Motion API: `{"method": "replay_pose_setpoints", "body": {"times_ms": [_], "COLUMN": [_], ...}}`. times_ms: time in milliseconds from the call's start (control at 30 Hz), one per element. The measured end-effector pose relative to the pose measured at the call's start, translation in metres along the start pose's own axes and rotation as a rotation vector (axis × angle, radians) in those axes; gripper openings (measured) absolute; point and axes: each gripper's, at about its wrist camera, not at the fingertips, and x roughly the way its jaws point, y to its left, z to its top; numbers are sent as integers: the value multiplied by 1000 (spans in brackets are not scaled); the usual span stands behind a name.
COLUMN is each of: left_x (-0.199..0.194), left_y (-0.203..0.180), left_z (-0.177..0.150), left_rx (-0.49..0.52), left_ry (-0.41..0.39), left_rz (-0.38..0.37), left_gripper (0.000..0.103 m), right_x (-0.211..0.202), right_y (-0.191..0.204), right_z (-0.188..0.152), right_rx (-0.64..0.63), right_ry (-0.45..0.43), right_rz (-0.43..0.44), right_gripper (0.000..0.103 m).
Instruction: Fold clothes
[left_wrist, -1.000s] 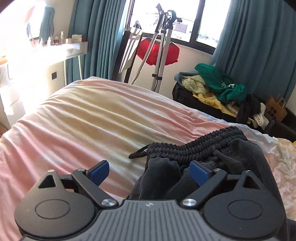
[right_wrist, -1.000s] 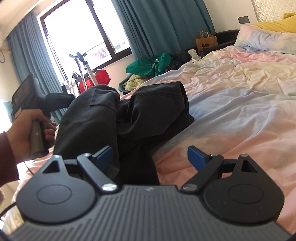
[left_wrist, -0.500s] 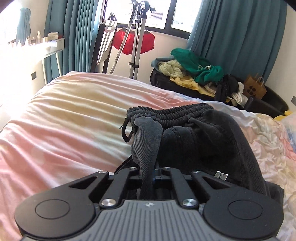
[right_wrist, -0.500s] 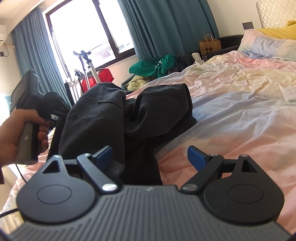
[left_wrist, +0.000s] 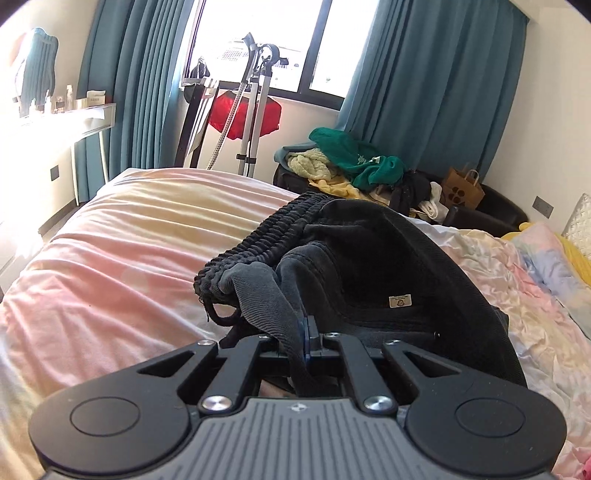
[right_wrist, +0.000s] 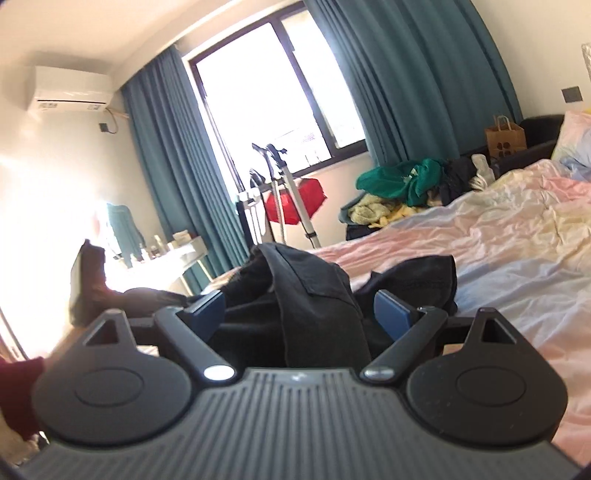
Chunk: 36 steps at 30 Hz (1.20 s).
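Dark grey trousers (left_wrist: 376, 266) with a ribbed elastic waistband (left_wrist: 258, 240) lie bunched on the pink and yellow bedcover (left_wrist: 122, 266). My left gripper (left_wrist: 305, 332) is shut on a fold of their fabric just below the waistband, and the cloth rises from the jaws. In the right wrist view the trousers (right_wrist: 314, 295) are heaped right in front. My right gripper (right_wrist: 300, 310) is open, a ridge of the cloth standing between its blue pads (right_wrist: 391, 312) without being pressed. The left hand-held unit (right_wrist: 88, 284) shows dark and blurred at the left.
A pile of green, yellow and dark clothes (left_wrist: 351, 162) sits on a black case beyond the bed. Beside it stand a brown paper bag (left_wrist: 463, 184) and a steamer stand (left_wrist: 255, 110). A white desk (left_wrist: 88, 114) is at the left, a dark red sleeve (right_wrist: 18, 398) at the frame edge.
My left gripper went from open to shut on the trousers' fabric and drew it up and along the bed. My right gripper rose and tilted up; the trousers now sit between its fingers.
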Motion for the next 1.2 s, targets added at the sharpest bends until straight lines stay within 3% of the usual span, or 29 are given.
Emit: {"method": "replay_pose_setpoints", "body": {"times_ms": [100,200,433,567,667,1000,1200], "left_x": [0,-2,4,10,12,-7,-37], "left_y": [6,5,1,3,7,20,26], "left_z": [-7,-10,-3,-1,-1,-6,-36], "left_rx": [-20,-11,-4,13,-14,-87,9], "left_ry": [-2,-14,-7,-4,-6,-68,-53], "left_rz": [6,15,46,48,38,-54,-68], "left_gripper": [5,5,6,6,6,4,5], "right_x": [-33,-47,-42,-48,-46,8,71], "right_y": [5,-9,-66,-83,-86,-55,-35], "right_z": [12,6,-17,-15,-12,16,33], "right_rx": [-90,-115,68,167,213,176,139], "right_ry": [-61,-60,-38,-74,-53,43,135], "right_rz": [103,137,143,141,117,30,54], "right_gripper": [89,89,89,89,91,91,91]}}
